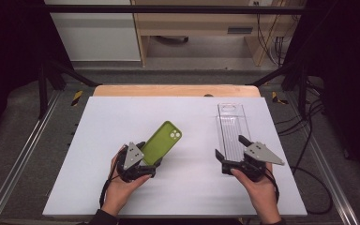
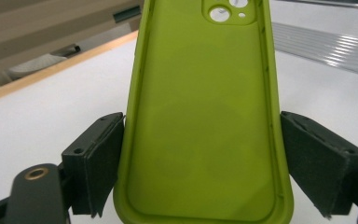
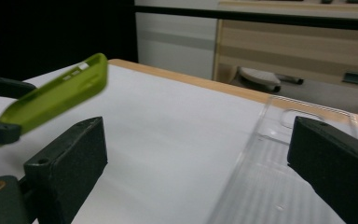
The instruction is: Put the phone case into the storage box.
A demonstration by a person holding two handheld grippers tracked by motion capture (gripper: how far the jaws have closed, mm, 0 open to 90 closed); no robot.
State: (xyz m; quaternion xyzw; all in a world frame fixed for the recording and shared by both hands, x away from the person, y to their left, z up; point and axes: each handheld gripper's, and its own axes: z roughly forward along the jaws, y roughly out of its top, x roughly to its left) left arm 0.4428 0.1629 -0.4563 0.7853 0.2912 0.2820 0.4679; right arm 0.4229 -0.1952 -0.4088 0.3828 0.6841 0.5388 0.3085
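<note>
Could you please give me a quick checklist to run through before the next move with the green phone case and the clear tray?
1. Left tongs clamped on the green phone case: ok, a pad presses on each long edge.
2. Case lifted off the white table: ok, its camera end tilts upward.
3. Right tongs free: ok, jaws open with nothing between them.
4. Clear tray lying flat on the table: ok.
5. Right tongs touching the tray: cannot tell; they are at its near end.
6. Case apart from the tray: ok, bare table lies between them.
</note>
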